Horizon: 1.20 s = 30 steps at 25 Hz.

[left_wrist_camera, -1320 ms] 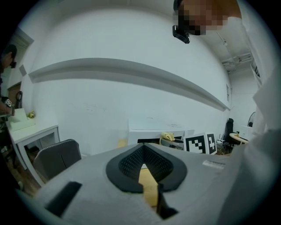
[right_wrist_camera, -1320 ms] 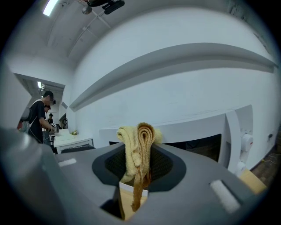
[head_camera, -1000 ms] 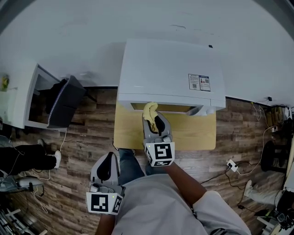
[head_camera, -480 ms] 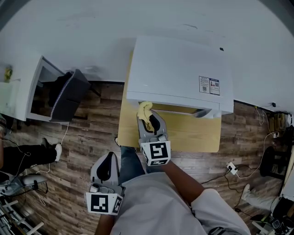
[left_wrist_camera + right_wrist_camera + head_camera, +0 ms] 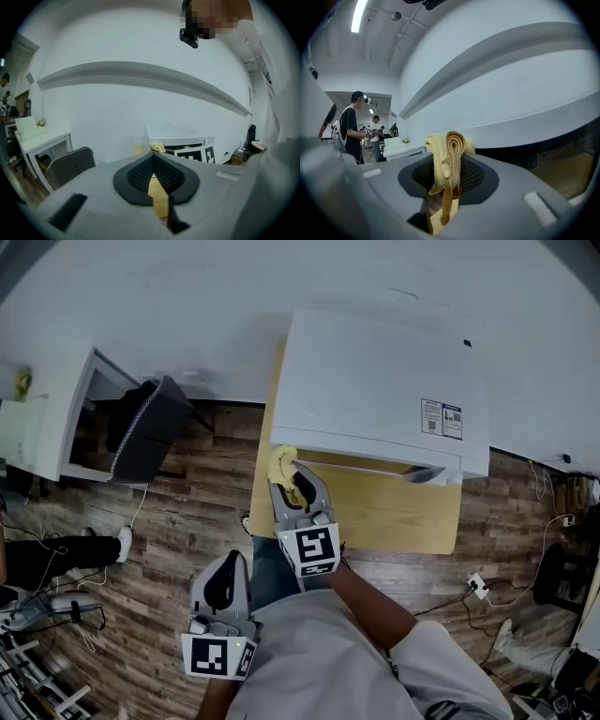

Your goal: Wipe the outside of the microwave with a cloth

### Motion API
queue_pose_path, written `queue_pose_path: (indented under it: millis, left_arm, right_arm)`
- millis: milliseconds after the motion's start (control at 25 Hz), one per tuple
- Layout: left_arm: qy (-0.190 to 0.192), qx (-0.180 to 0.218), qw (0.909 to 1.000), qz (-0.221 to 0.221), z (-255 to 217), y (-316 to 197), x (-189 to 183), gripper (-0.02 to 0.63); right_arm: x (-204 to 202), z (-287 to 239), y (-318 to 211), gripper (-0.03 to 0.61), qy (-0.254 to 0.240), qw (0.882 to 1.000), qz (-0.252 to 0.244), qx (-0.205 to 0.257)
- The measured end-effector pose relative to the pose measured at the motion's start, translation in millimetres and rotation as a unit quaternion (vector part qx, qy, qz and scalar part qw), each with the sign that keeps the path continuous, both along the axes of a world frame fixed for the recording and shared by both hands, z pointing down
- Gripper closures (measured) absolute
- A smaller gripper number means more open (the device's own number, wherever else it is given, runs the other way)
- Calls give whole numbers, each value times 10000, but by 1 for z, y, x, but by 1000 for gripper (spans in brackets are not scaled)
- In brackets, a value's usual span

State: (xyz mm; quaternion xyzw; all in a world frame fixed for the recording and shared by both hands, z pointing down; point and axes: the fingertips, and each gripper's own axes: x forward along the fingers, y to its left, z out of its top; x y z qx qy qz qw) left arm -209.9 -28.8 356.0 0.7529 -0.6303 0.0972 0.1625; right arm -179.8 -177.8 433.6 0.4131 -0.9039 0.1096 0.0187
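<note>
Right claw (image 5: 291, 476) pinches the cloth (image 5: 280, 463), apparently touching the microwave (image 5: 380, 381) at its front-left corner; most wiping, I judge, remains; left claw (image 5: 225, 563) closed, empty.

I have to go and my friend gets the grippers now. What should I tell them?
Right hand-held gripper: shut on the yellow cloth, at the front left corner of the microwave.
Left hand-held gripper: shut, empty, held back from the table.
Done: cloth is gripped and at the microwave; how much is wiped doesn't show.
Left: wipe the front, top and sides.
</note>
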Motion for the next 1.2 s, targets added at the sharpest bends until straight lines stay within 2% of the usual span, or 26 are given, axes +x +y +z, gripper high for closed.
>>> queue_pose_path:
  millis: [280,480,720,880,1080,1200]
  left_arm:
    - [-24,65,10000,-11,-6,-1,-4,621]
    - [2,153,9998,112,-10,-5,7,621]
    - [61,146,9990,423,-6,-3,40,623]
    - [-198,220,9961,827,-7,-3,68,621]
    - [-150,305,9927,1159,-8,-4,103,621]
    - [-189,307,9909,1296,-9,-3,117,621]
  right_arm:
    - [-29,-9,19,458,-10,9987,-512,46]
    - [-7,-12,34,459,77,9984,-547,109]
    - [71,-6,33,459,221,9997,41,37]
    - [133,2,27,459,325,9973,661,-42]
    - [215,6,21,459,456,9880,1475,-12]
    - [269,9,22,459,516,9782,2011,-18]
